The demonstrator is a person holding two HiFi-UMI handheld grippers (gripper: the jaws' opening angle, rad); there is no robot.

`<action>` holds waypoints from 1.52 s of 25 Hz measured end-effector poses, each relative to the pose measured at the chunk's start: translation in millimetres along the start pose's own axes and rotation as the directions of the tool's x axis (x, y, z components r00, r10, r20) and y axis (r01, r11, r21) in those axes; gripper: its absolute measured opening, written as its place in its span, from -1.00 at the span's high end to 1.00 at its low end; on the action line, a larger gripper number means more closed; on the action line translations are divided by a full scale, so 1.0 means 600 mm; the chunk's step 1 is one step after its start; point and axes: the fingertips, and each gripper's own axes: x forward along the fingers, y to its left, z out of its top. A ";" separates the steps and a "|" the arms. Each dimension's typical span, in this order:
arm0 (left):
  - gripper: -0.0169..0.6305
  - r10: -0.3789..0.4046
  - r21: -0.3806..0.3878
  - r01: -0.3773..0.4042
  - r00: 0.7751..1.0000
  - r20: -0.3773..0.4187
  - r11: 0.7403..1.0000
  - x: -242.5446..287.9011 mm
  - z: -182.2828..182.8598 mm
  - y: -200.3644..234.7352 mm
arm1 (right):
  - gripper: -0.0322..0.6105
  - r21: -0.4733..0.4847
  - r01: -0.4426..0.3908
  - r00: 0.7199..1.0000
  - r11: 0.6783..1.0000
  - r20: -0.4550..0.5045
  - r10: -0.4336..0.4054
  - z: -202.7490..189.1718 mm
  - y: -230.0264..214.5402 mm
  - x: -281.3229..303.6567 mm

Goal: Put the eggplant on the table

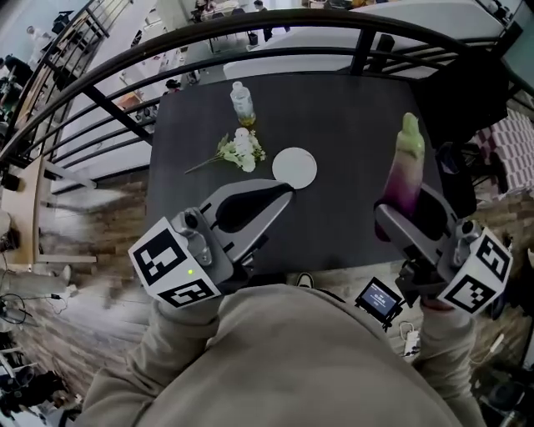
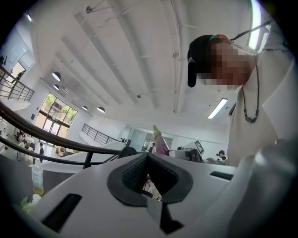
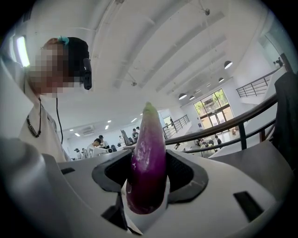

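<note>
Right tool [image 1: 406,213] clamps the eggplant [image 1: 405,163] — tip protruding.

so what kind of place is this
Likely a mezzanine in a large open office or lab hall: the dark table stands by a curved black railing with a lower floor beyond it, and the gripper views show a high ceiling and people at desks.

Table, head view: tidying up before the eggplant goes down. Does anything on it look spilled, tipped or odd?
Nothing spilled. The bottle stands upright and the white plate lies flat; only the flowers lie loose on their side on the table.
</note>
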 end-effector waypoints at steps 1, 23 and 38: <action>0.93 -0.018 0.004 0.018 1.000 0.001 1.000 0.004 0.007 0.005 | 0.18 -0.006 0.011 1.000 1.000 0.005 -0.011 0.007 -0.002 0.005; 0.93 -0.074 -0.022 0.072 0.990 -0.120 0.997 -0.050 -0.016 0.155 | 0.18 -0.009 0.065 0.996 0.998 -0.059 -0.066 0.011 -0.008 0.202; 0.93 0.114 -0.035 -0.116 0.991 -0.064 0.993 -0.044 -0.010 0.202 | 0.18 -0.012 -0.077 0.987 0.997 -0.146 0.074 0.016 -0.058 0.269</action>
